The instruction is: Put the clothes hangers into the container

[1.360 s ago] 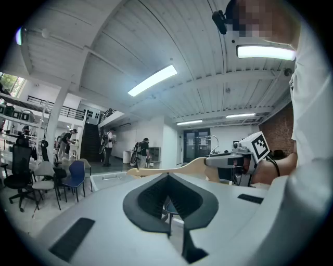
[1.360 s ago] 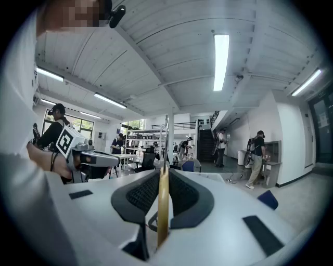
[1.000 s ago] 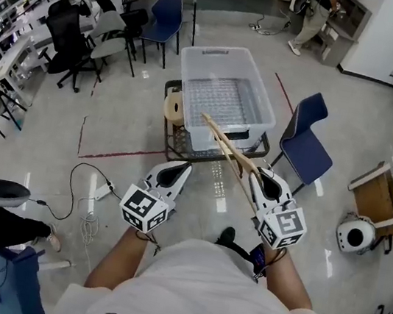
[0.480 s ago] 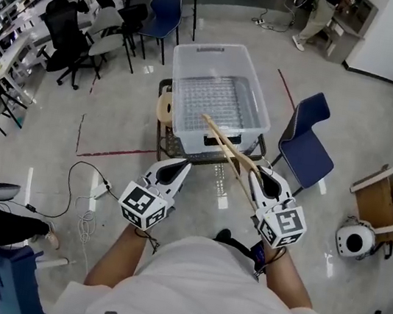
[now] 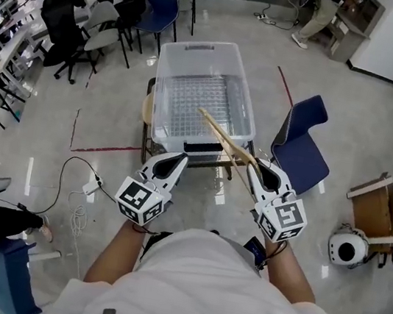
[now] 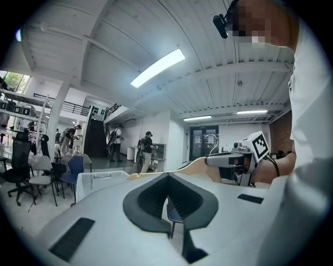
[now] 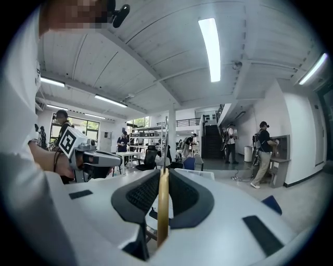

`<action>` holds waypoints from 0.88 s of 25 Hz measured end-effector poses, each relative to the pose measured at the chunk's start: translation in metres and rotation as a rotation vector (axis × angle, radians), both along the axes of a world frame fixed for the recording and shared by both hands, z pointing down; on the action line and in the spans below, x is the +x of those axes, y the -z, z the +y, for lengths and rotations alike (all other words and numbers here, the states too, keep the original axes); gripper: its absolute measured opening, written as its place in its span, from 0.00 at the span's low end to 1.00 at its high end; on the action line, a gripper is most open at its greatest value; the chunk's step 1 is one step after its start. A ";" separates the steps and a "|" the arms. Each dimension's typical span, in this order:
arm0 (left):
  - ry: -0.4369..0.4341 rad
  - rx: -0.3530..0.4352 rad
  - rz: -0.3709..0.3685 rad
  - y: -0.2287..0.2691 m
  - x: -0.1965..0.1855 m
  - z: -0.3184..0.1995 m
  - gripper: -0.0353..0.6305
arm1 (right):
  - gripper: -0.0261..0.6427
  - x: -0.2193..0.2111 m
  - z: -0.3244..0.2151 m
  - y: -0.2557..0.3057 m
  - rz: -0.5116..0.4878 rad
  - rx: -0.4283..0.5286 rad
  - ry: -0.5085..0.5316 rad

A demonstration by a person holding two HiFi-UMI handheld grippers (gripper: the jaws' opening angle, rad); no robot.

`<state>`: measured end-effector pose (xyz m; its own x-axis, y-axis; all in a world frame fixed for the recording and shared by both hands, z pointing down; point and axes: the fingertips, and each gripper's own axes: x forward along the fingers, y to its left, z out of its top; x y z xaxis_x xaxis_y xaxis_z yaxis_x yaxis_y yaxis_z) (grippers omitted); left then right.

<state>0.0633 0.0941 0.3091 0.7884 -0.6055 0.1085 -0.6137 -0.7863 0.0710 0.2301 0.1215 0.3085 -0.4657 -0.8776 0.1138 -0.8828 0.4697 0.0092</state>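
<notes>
Hanger (image 5: 223, 138) is a wooden one, pinched at one end by the right gripper (image 5: 257, 169). Its jaws are squeezed down narrow on the wood, and in the right gripper view you can see it standing edge-on between the pads. It sticks out forward and to the left, and in the head view its far end shows over the near part of the clear bin (image 5: 204, 44) straight ahead. Bin looks empty as far as I can tell. Left gripper (image 5: 180, 160) is closed with nothing in it, held beside the right one and short of the bin.

My take on doing this bit right: get the whole hanger over the opening before letting go, not just the tip. It's long and held by one end, so it could tip back out over the near wall. Lower it in, lay it along the bin's long side, then open the jaws. Mind the blue chair (image 5: 299, 144) on the right.
</notes>
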 end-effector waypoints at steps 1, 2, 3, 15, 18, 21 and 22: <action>0.008 -0.003 -0.001 -0.002 0.003 -0.002 0.08 | 0.14 0.004 -0.003 -0.002 -0.001 -0.004 0.009; 0.017 -0.008 -0.003 -0.003 0.006 -0.004 0.08 | 0.14 0.007 -0.007 -0.004 -0.004 -0.010 0.018; 0.024 -0.014 -0.004 -0.004 0.007 -0.007 0.08 | 0.14 0.008 -0.012 -0.006 -0.008 -0.015 0.026; 0.049 -0.061 -0.011 -0.025 -0.022 -0.067 0.08 | 0.14 -0.014 -0.075 -0.029 -0.011 -0.070 0.039; 0.033 -0.068 -0.007 -0.026 -0.034 -0.086 0.08 | 0.14 -0.028 -0.093 -0.029 0.000 -0.073 0.035; 0.022 -0.064 -0.018 -0.027 -0.052 -0.106 0.08 | 0.14 -0.046 -0.114 -0.028 0.011 -0.081 0.023; 0.018 -0.063 -0.019 -0.027 -0.058 -0.114 0.08 | 0.14 -0.052 -0.121 -0.029 0.013 -0.084 0.017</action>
<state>0.0049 -0.0195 0.3361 0.7747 -0.6113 0.1618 -0.6296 -0.7693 0.1085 0.1783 0.0004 0.3370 -0.4785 -0.8567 0.1926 -0.8748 0.4841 -0.0197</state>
